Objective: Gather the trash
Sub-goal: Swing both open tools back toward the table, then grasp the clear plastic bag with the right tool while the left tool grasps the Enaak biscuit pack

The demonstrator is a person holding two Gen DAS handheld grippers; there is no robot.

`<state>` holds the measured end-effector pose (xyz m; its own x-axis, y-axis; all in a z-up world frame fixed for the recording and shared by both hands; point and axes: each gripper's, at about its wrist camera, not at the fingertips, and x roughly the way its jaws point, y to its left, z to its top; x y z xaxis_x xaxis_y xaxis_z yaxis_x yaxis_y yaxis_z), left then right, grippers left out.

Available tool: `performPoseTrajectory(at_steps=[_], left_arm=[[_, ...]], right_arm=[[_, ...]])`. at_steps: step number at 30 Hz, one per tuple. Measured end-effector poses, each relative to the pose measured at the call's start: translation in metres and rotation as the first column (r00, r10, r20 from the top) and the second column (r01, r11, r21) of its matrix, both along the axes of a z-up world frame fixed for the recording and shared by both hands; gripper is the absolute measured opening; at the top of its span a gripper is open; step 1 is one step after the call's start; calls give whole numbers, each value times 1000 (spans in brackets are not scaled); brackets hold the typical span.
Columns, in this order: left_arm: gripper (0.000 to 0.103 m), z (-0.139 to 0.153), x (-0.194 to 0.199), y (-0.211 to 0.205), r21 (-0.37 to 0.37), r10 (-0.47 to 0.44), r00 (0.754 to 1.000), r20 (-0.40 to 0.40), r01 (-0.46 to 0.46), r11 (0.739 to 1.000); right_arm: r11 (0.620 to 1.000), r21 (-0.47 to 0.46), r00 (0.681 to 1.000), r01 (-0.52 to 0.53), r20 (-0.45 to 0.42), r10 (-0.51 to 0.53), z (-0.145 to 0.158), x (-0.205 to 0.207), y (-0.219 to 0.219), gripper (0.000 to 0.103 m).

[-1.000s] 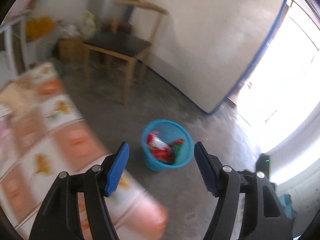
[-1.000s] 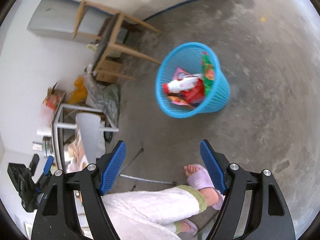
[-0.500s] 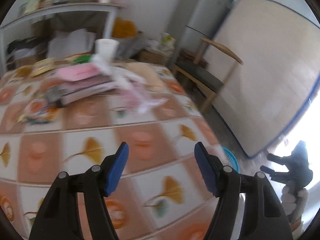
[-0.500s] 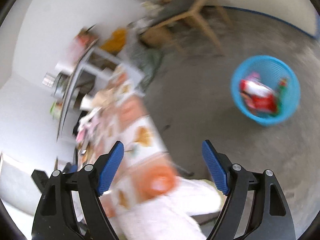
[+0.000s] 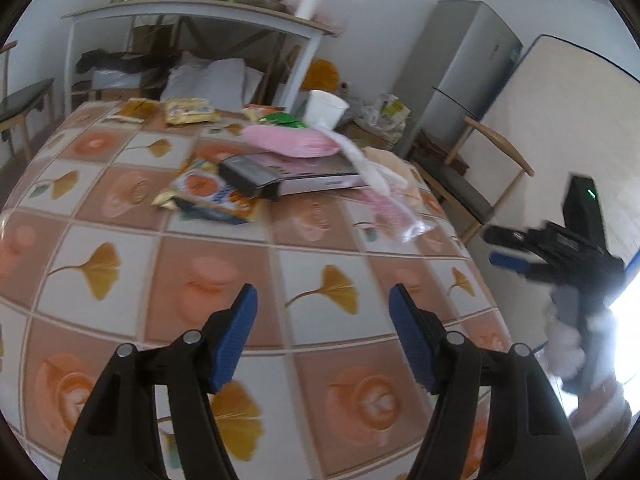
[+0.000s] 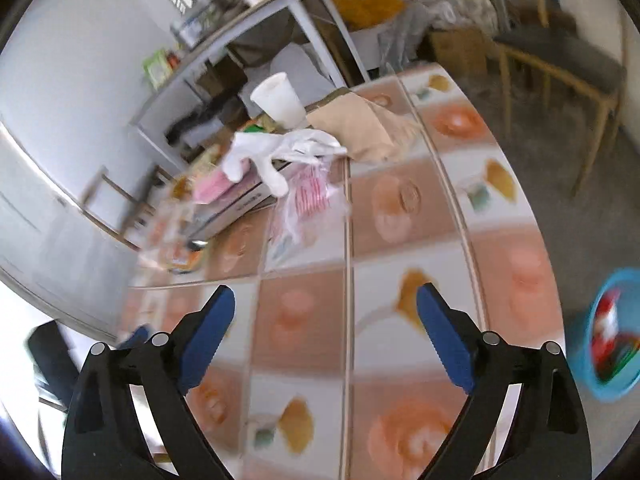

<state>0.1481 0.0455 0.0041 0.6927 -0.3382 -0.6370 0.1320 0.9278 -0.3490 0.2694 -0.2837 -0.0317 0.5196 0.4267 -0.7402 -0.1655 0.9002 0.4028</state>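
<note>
My left gripper (image 5: 322, 308) is open and empty above the near part of the table (image 5: 224, 280), which has a tiled orange ginkgo-leaf cloth. My right gripper (image 6: 326, 312) is open and empty over the same table (image 6: 400, 216); it also shows at the right in the left wrist view (image 5: 516, 256). Trash lies further back on the table: an orange snack wrapper (image 5: 204, 196), a clear plastic bag with pink print (image 5: 394, 208) (image 6: 308, 196), yellow snack packets (image 5: 188, 112), a white paper cup (image 5: 326, 109) (image 6: 280, 100). The blue trash basket (image 6: 612, 344) with wrappers stands on the floor at right.
A flat box with a pink cloth (image 5: 296, 142) and a white glove (image 6: 276, 152) lies mid-table, beside a beige cloth (image 6: 360, 128). A wooden chair (image 5: 460, 176) (image 6: 560, 60) stands beside the table. A white shelf table (image 5: 192, 16), a fridge (image 5: 468, 64) and clutter stand behind.
Both grippers have swung away from the blue basket on the floor and now face the table top. Both jaws stayed open and empty.
</note>
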Motion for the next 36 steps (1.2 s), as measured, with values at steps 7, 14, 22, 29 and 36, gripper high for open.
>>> performPoseTrajectory(at_steps=[7,14,22,29,36], left_arm=[[66,-8,3,28,-4,51,999,-17,-51,999],[66,-6,9,50,1,96,995,-22,-96,995],[66,0,28,67,48,126,992,-32,-124,991],[66,0,73,89,19,166,981,-99,-165,986],[54,-19,129,75,201,167,979,-113,-142,969]], right_arm=[[979,-184,995,-91,32,99,-15,55,47,90],[961,-243,991,-133,-35,128,-38,68,71,65],[967,-234,994,-104,-44,97,-41,35,65,57],[962,-245,993,-119,-46,111,-40,-9,58,57],[973,-201,994,-111,-44,104,-41,-21,44,57]])
